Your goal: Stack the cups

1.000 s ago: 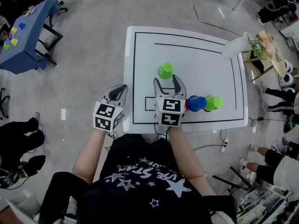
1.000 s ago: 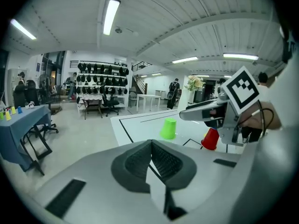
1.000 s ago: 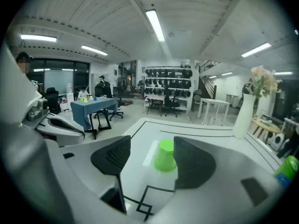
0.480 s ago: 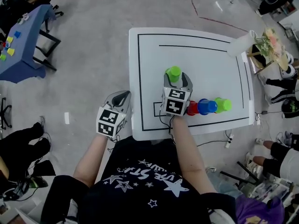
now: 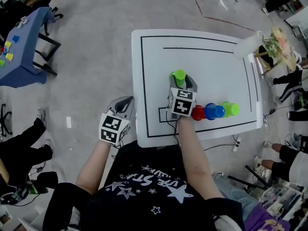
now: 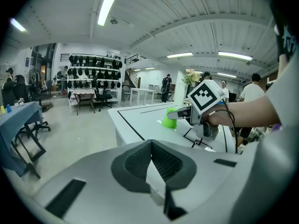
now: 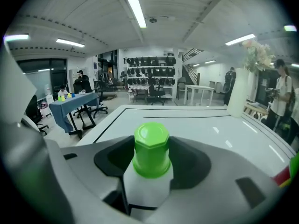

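so the right gripper (image 5: 183, 80) is sitting low on the white table (image 5: 216, 57) with the green cup (image 7: 151, 148) right between its jaws; the cup is standing upside down, base up, roughly mid-table and a bit toward the near edge, just behind the small black square that's drawn there; the jaws have just been closing in on it, and in the right gripper view both dark pads are hugging the cup's sides, so I'm calling that a grip; the cup's rim is looking like it's resting on the tabletop, though the jaws are covering the very bottom so I can't swear to it; the left gripper (image 5: 126, 101) is hanging off the table's near left corner, over the floor and well apart from the cup, with its jaws pinched together on nothing; from the left gripper view the cup is showing off to the right, further along the table, tucked into the other gripper's tips; just to the right of the right hand, a red cup (image 5: 198, 113), a blue cup (image 5: 213, 111) and a second green cup (image 5: 231, 109) are lying in a row touching each other near the front edge; whether they're nested I can't tell
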Demonstrator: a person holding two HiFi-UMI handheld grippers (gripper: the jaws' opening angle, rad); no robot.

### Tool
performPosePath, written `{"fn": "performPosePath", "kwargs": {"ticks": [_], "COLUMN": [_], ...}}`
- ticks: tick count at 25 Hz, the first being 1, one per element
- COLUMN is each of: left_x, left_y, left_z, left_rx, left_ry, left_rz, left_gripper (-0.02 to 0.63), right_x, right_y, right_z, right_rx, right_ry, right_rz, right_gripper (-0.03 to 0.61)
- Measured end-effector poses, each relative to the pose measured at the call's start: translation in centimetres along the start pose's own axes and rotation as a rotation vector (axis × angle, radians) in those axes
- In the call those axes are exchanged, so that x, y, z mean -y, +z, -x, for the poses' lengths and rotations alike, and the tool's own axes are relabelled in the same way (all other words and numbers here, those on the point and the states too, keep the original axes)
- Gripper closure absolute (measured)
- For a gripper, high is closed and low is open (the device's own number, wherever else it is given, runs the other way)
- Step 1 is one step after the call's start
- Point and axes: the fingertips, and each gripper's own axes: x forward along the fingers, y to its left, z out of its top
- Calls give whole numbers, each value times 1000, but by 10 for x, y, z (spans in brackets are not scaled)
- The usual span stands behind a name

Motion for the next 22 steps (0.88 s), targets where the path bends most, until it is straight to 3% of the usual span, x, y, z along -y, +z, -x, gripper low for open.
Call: {"fn": "performPosePath", "kwargs": {"ticks": [8, 22], "left_x": [3, 35], "left_y": [11, 69], "left_z": [-2, -6], "left_rx": [19, 131], "left_ry": [11, 18], "left_rz": [-5, -44], "left_gripper": [603, 603], "right_x": [-16, -11], "right_y": [42, 138], "right_z": [24, 110], "right_rx": [96, 255], "right_ry": [77, 199], "right_rz": [60, 117], "right_gripper": [347, 347]}}
